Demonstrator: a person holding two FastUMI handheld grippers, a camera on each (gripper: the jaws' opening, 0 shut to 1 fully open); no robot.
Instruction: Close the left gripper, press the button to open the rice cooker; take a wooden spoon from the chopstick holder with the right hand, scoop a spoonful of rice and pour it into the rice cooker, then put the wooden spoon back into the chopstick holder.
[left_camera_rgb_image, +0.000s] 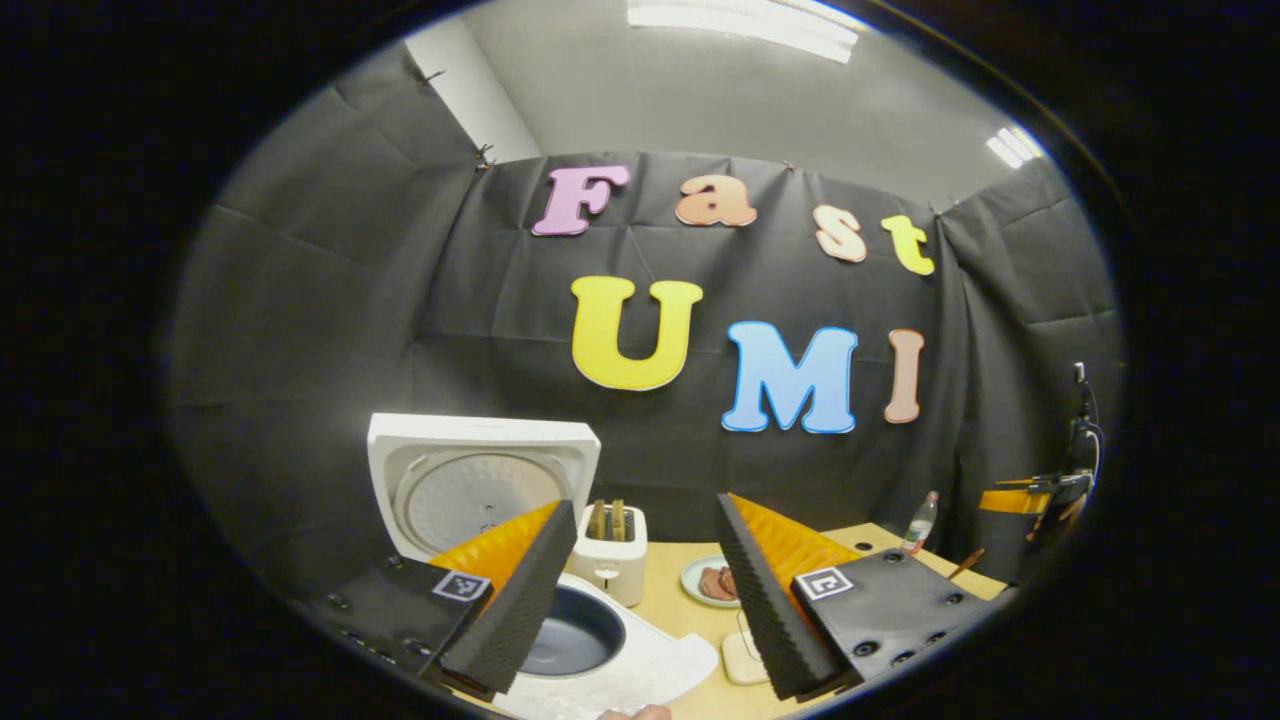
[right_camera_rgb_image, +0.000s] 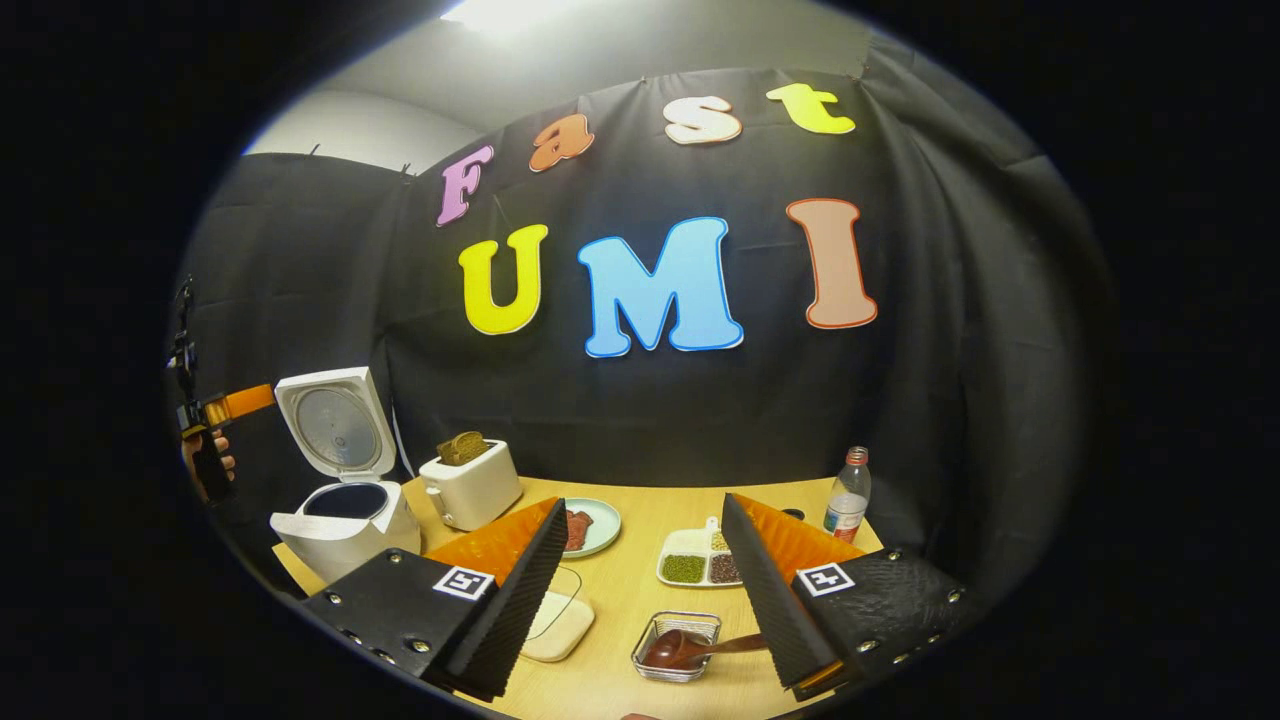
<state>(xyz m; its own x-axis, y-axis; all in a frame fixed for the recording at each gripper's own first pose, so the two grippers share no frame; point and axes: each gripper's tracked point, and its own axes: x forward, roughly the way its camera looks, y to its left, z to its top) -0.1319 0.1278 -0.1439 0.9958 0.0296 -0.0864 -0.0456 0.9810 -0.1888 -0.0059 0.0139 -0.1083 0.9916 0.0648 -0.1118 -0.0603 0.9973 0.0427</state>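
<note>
Both our left gripper (left_camera_rgb_image: 640, 590) and right gripper (right_camera_rgb_image: 645, 590) gape wide, empty. Just beside the tray (right_camera_rgb_image: 690, 568), the spoon (right_camera_rgb_image: 690, 648) looks light, stiff; we'd pinch its handle.

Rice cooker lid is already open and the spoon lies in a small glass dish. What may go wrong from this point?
1. The wooden spoon lies low in the glass dish; the open right gripper may push the dish instead of pinching the handle.
2. The rice cooker stands far across the table, past the toaster and plate, so grains may spill on the way.

Black cloth wall (right_camera_rgb_image: 650, 420) behind a pale wooden table (right_camera_rgb_image: 640, 600), white ceiling light (left_camera_rgb_image: 745, 25) overhead.
</note>
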